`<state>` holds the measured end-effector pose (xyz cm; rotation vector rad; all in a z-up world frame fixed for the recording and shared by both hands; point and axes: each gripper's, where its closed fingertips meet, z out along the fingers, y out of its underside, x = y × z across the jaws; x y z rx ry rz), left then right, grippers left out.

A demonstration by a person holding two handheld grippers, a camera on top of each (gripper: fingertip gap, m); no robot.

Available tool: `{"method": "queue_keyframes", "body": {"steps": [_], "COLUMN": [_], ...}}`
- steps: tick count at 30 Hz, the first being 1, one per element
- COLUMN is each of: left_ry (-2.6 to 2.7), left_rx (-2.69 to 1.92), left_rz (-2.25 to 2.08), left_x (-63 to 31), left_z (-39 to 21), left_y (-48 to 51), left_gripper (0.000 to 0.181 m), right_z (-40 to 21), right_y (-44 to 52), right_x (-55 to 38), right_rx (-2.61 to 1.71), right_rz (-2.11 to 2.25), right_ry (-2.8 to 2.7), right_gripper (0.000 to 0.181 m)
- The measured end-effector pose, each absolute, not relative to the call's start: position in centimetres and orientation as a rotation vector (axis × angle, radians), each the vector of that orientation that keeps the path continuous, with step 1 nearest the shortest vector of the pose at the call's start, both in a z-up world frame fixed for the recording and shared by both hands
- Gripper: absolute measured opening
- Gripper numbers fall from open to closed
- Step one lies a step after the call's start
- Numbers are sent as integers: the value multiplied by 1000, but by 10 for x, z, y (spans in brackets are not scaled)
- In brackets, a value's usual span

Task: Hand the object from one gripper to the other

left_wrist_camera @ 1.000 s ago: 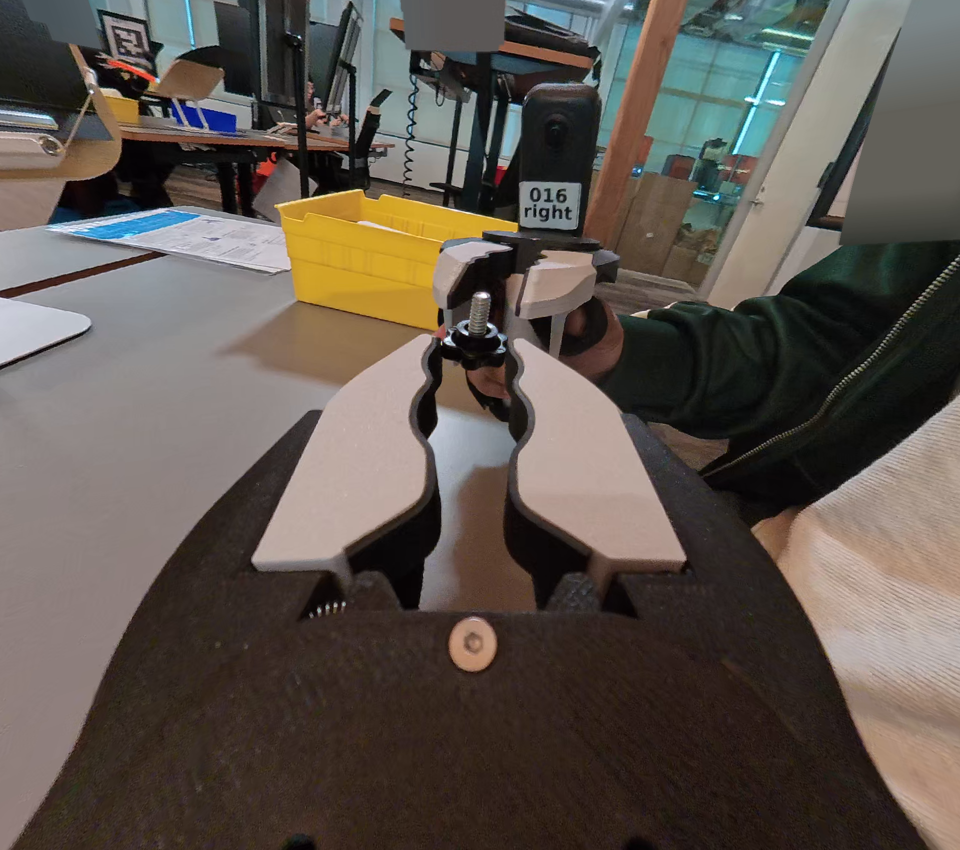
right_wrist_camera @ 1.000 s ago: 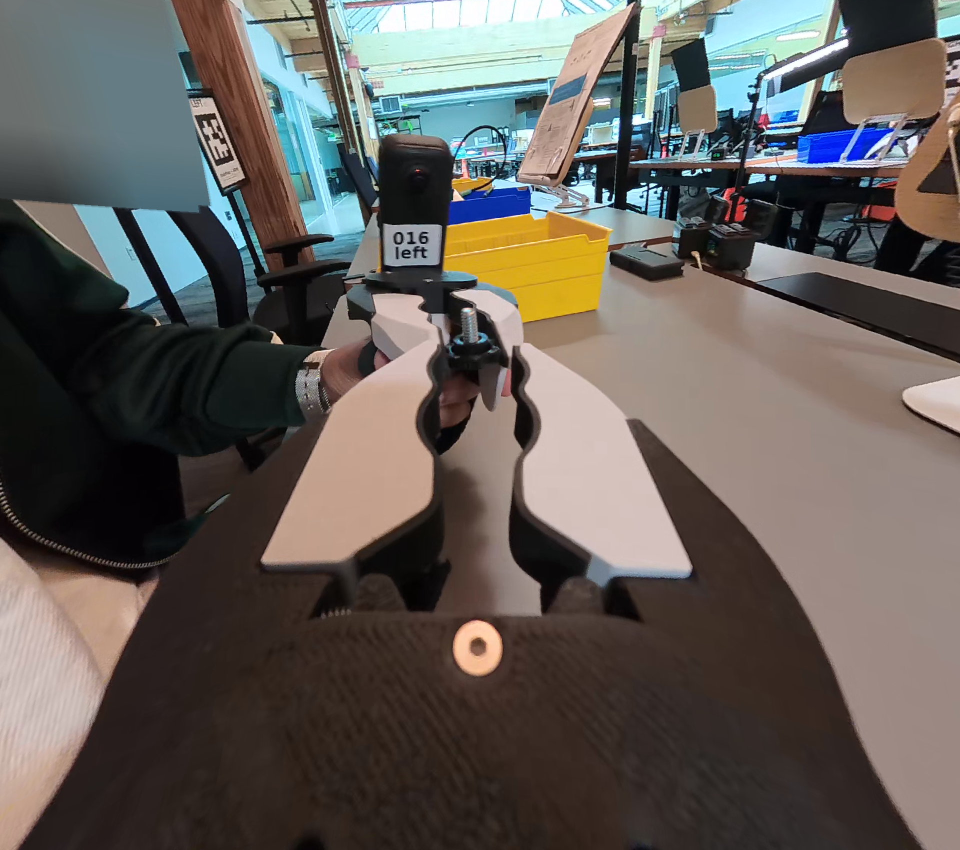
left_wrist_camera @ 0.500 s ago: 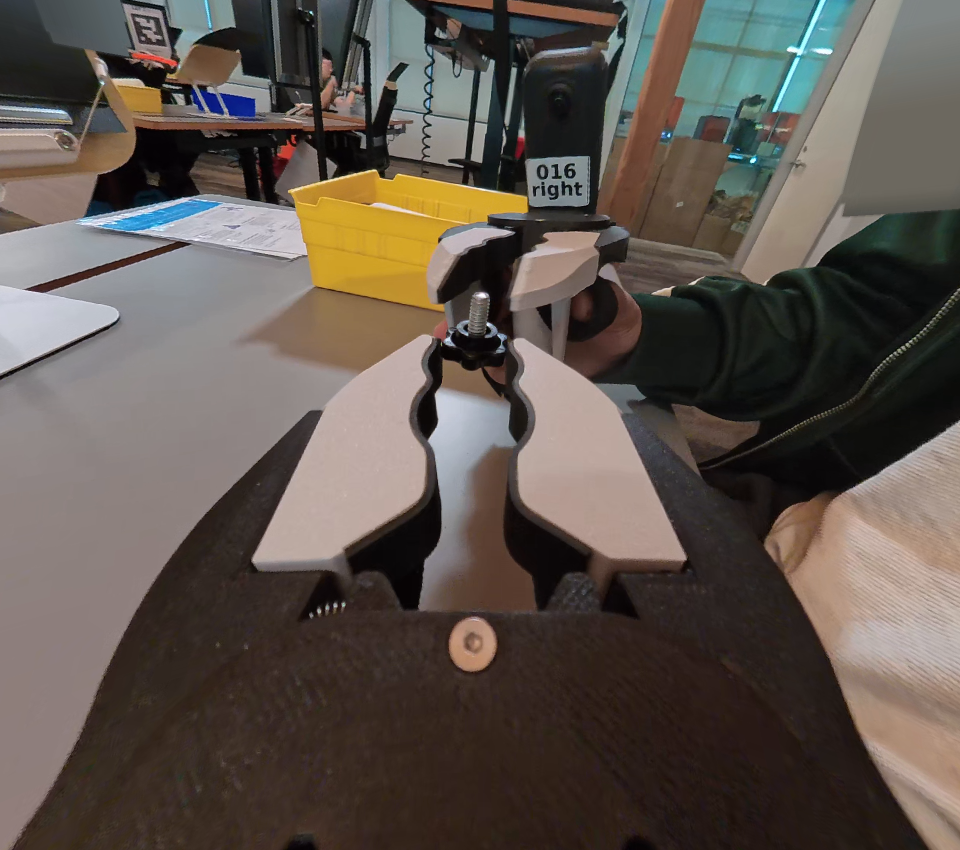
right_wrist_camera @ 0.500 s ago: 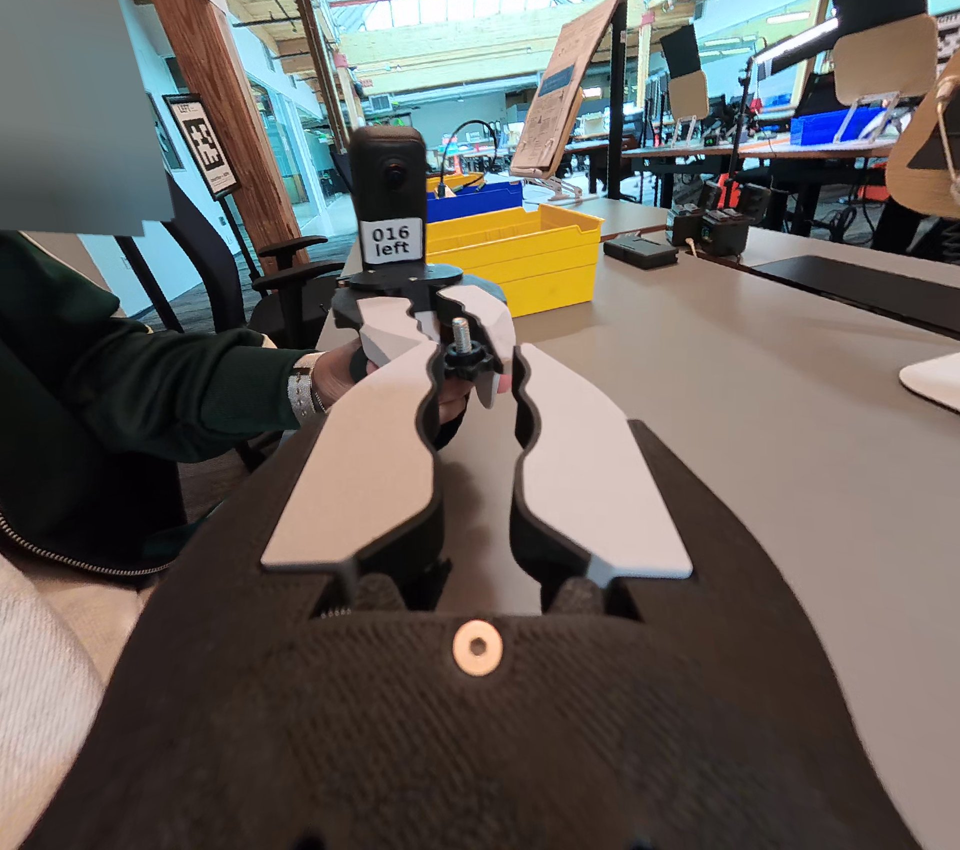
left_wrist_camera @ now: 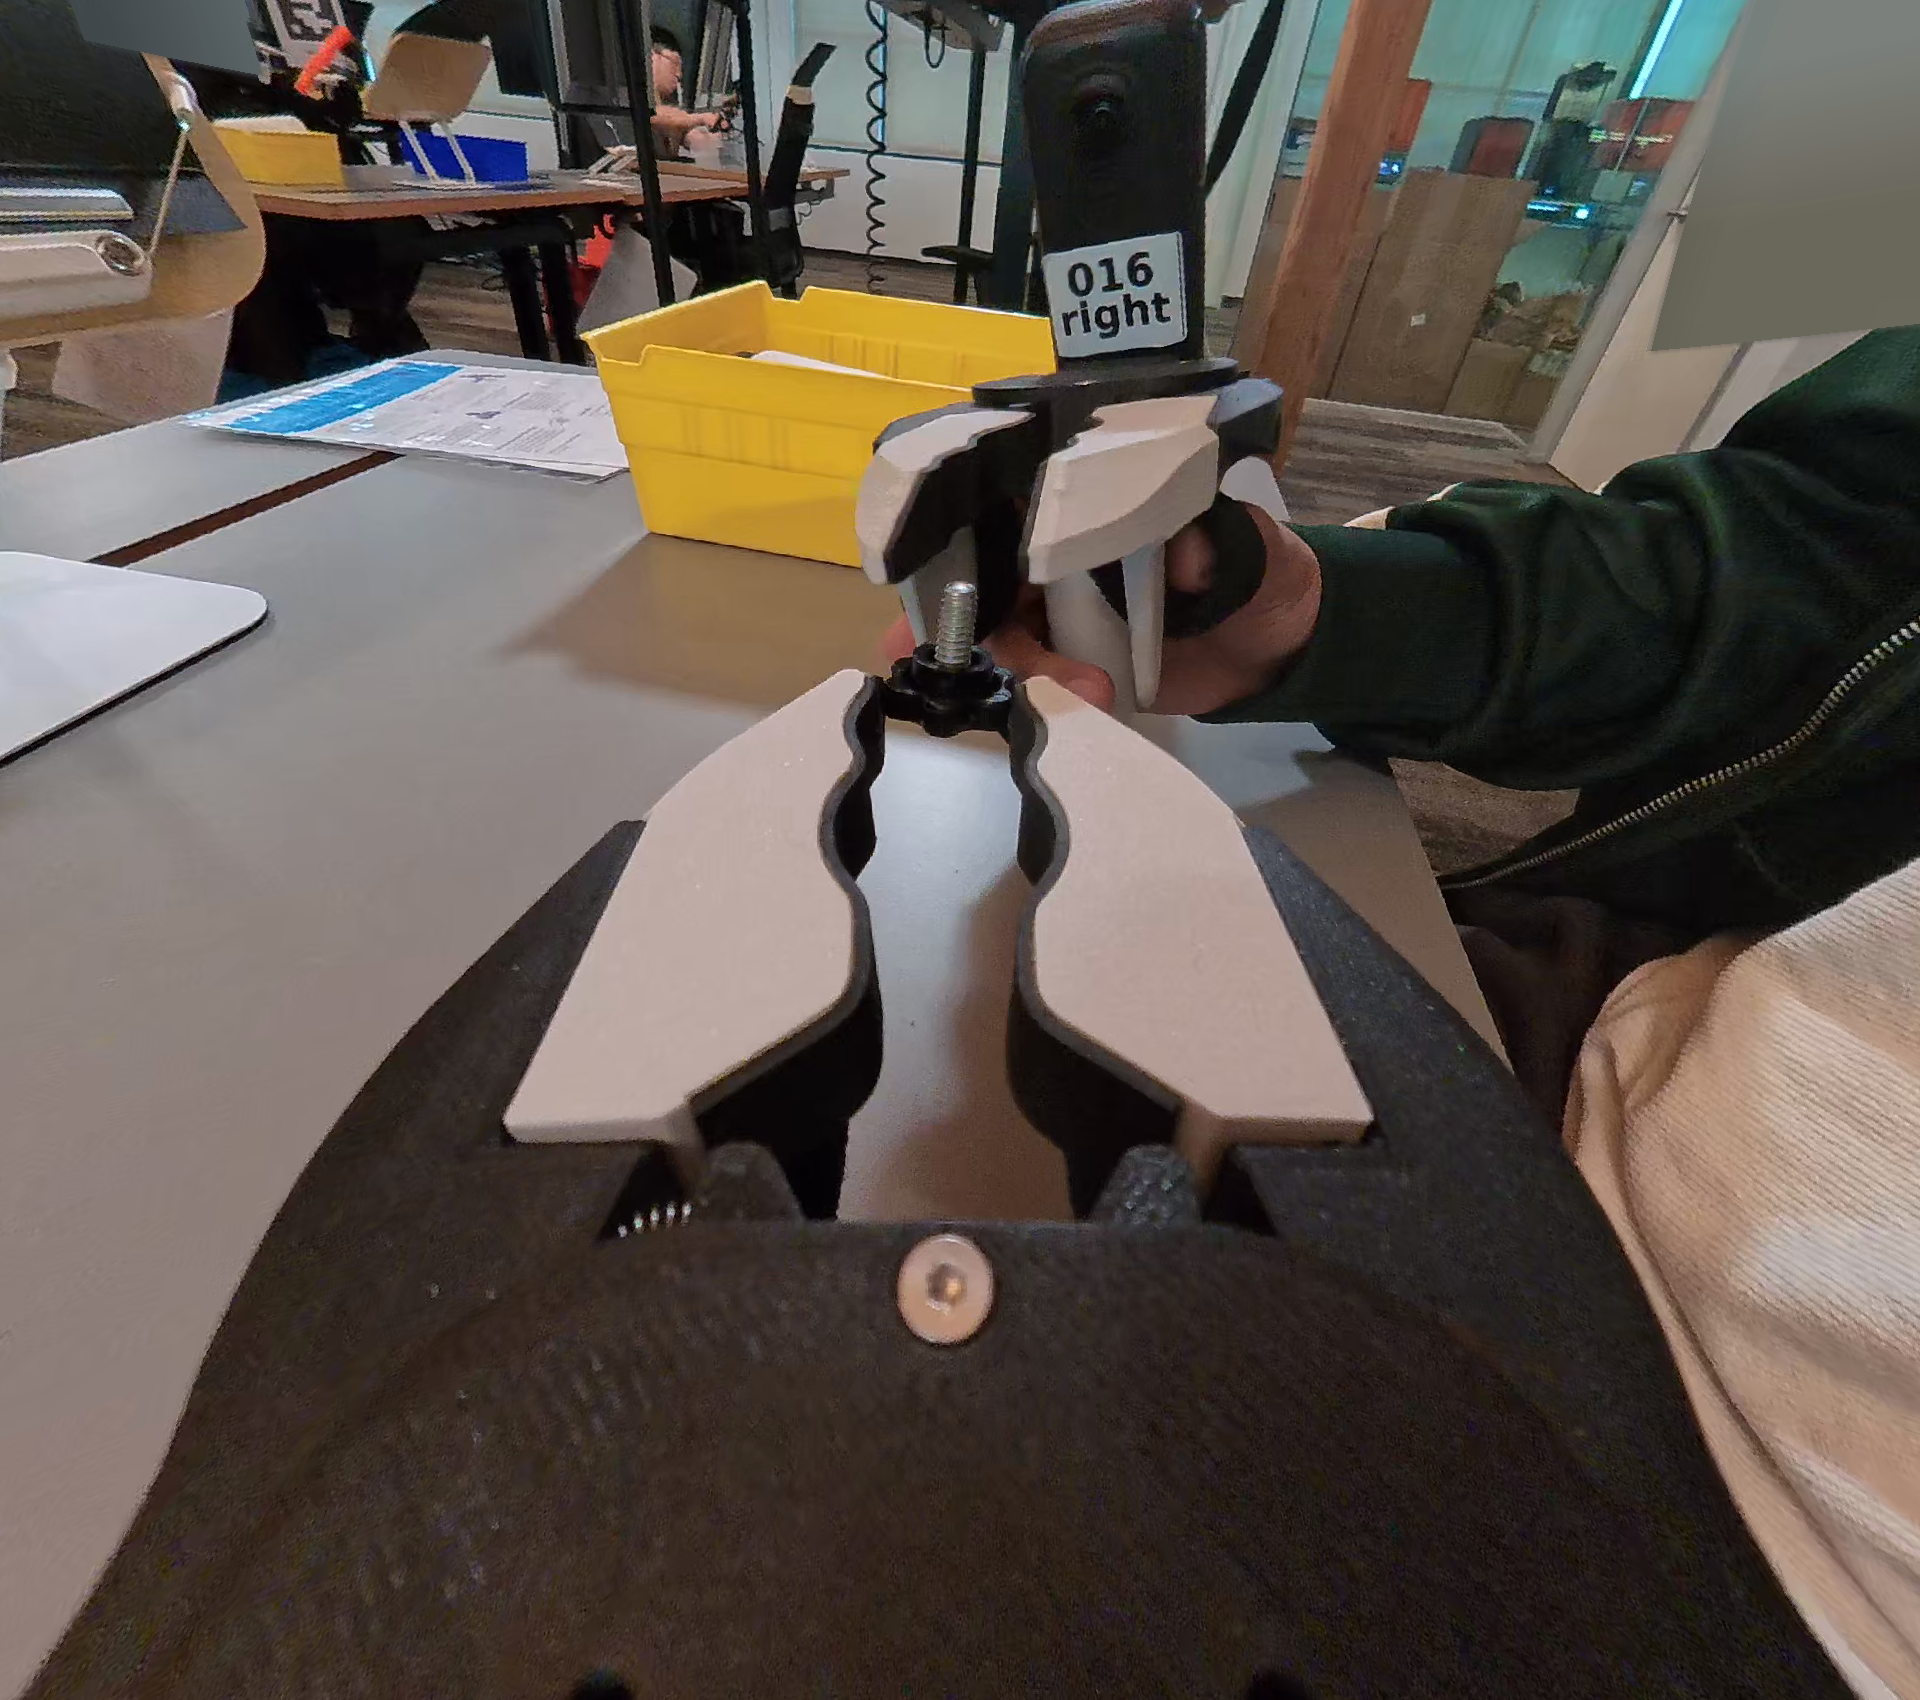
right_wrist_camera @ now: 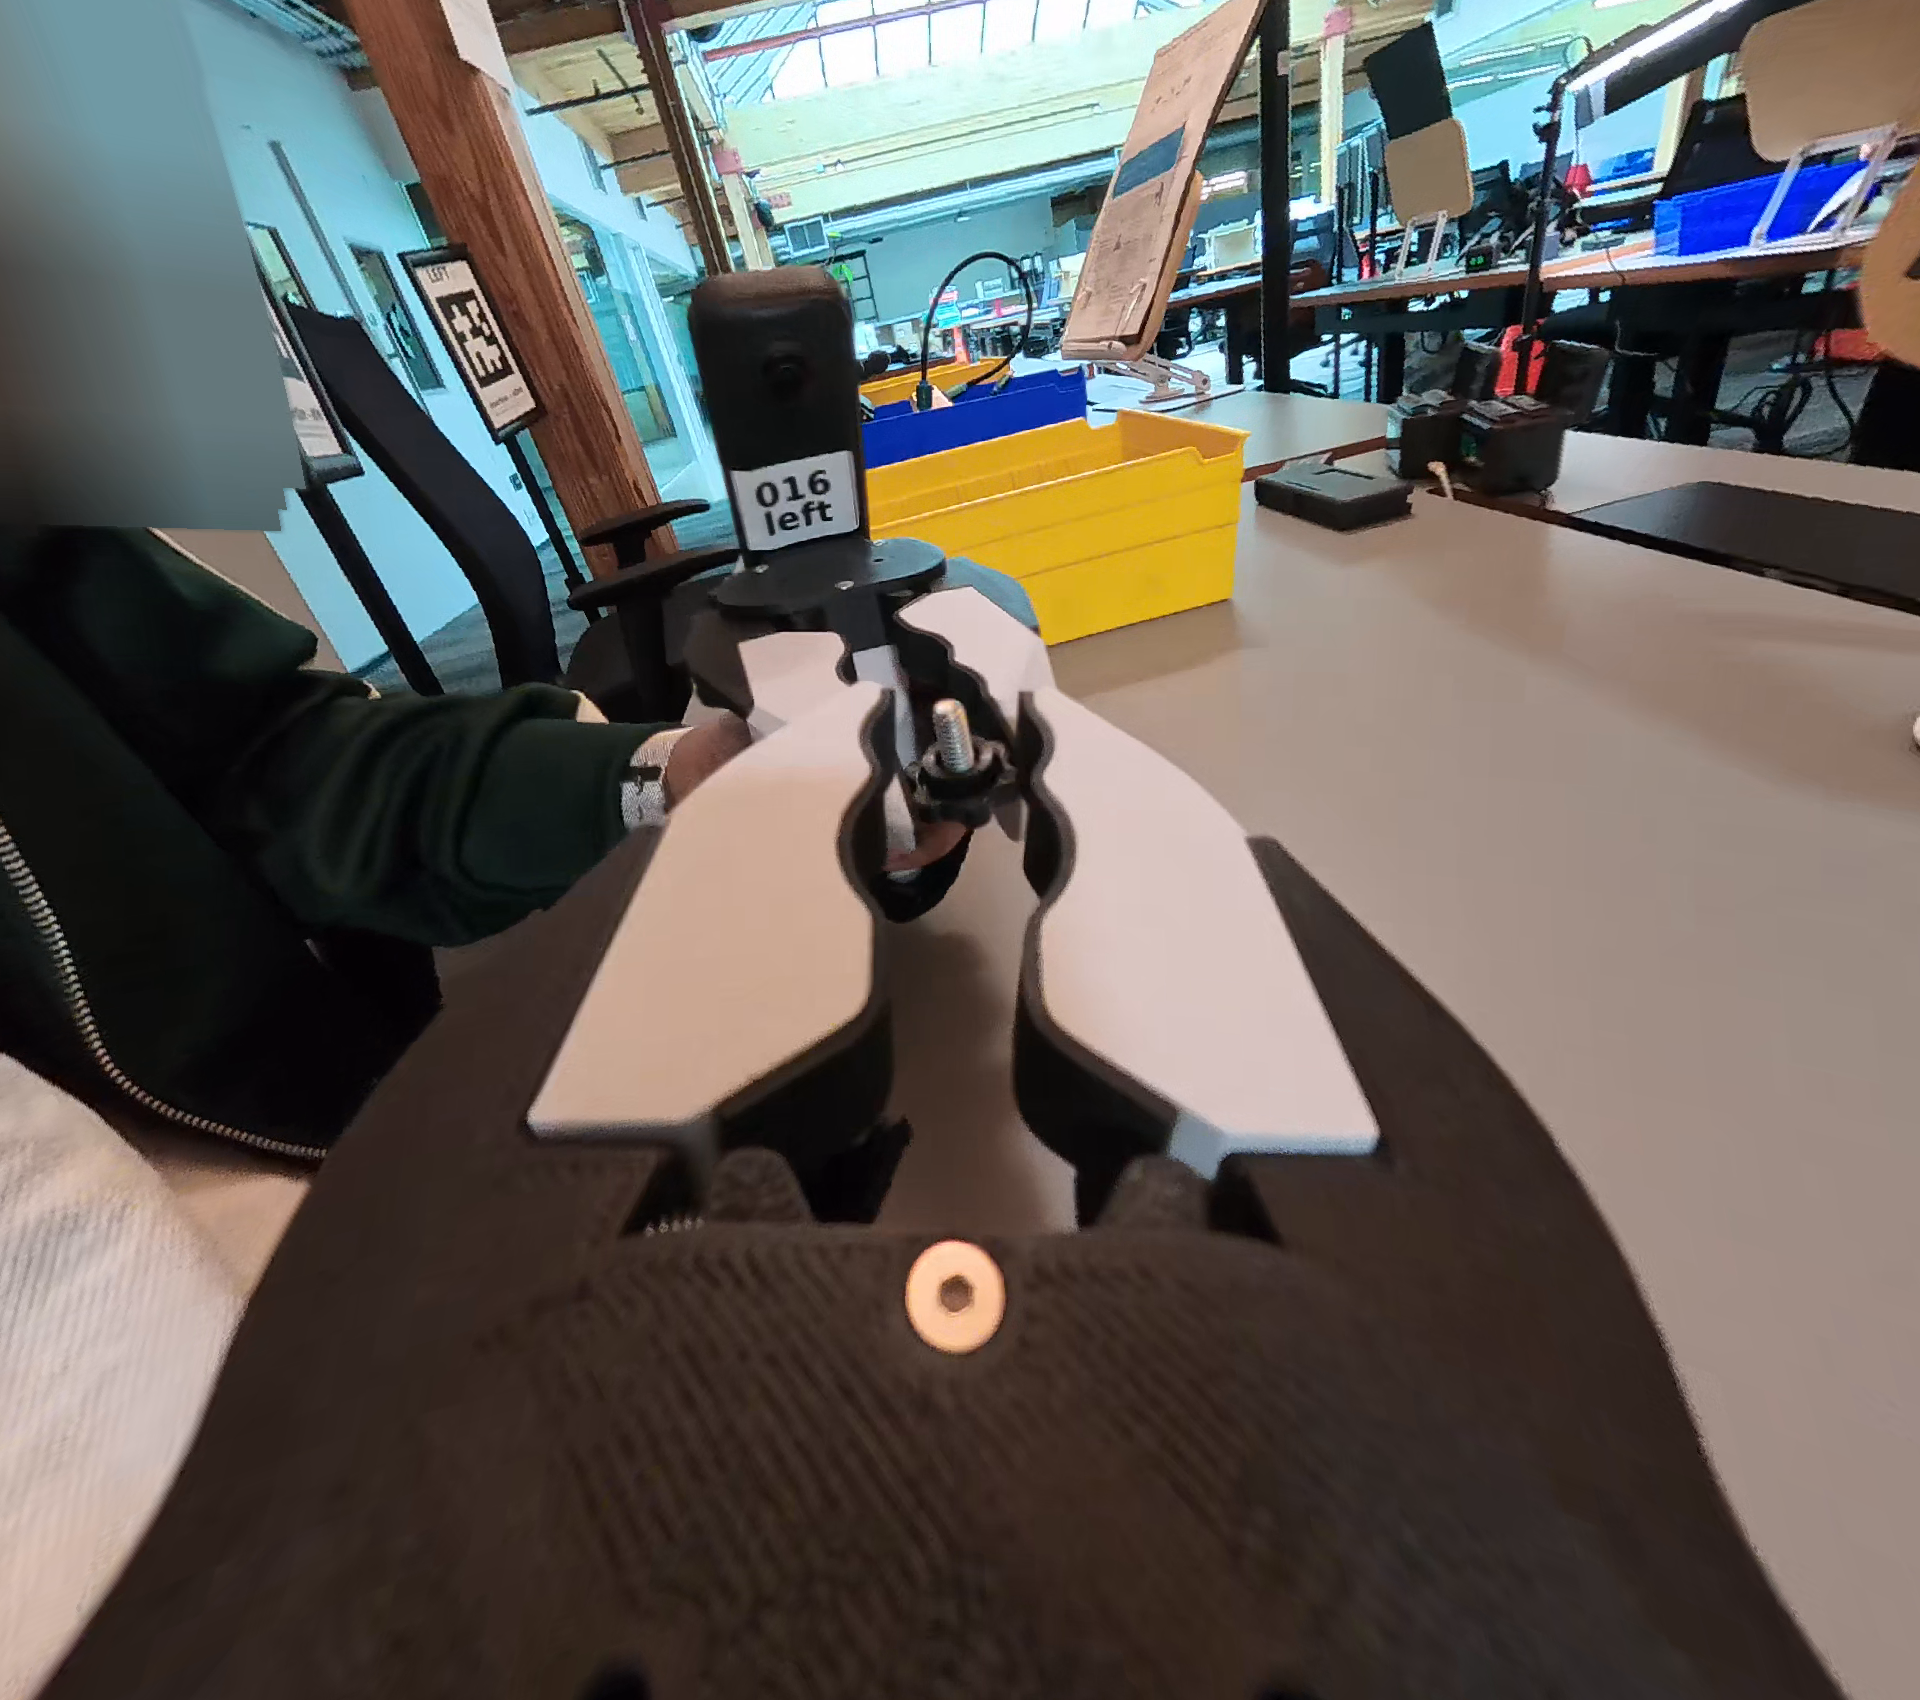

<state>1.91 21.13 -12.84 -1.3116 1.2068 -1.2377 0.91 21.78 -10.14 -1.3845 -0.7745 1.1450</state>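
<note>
The left gripper [left_wrist_camera: 948, 700] pinches the black knob screw [left_wrist_camera: 945, 686] between its fingertips, threaded stud upright. The right gripper [right_wrist_camera: 958, 769] faces it above the grey table [left_wrist_camera: 312, 819], fingers spread around the knob (contact cannot be determined). A yellow bin [left_wrist_camera: 790, 414] sits behind.

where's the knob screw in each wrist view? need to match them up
Left wrist view: knob screw just above centre, clamped at the left gripper tips, thread up.
Right wrist view: knob screw at centre, between the right gripper tips; contact unclear.
Shared landmark: yellow bin on the table behind.
</note>
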Motion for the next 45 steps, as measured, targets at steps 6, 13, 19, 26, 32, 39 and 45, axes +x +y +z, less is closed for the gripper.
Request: {"method": "queue_keyframes", "body": {"steps": [6,13,19,26,32,39,45], "left_ry": [1223,1148,1118,1098,1114,1102,1095], "left_rx": [-1296,-1283,-1318,-1347,-1363,-1376,-1391], "left_rz": [-1272,-1310,-1314,-1327,-1316,-1319,-1330], "left_x": [21,18,17,19,20,17,19], "left_z": [-128,-119,-120,-123,-127,-128,-130], "left_y": [206,210,215,218,217,220,222], "left_gripper": [23,48,51,51,50,50,49], "right_z": [-107,-78,-2,-70,-117,-56,3], "right_y": [214,218,232,225,230,236,238], "right_x": [1,20,159,375,401,366,255], "right_rx": [-1373,-1371,-1464,-1880,-1968,-1731,-1478], "right_rz": [1067,977,317,-41,89,104,378], "right_ry": [-858,-760,-570,-62,116,-2,-207], "right_gripper": [9,6,6,6,29,32,28]}}
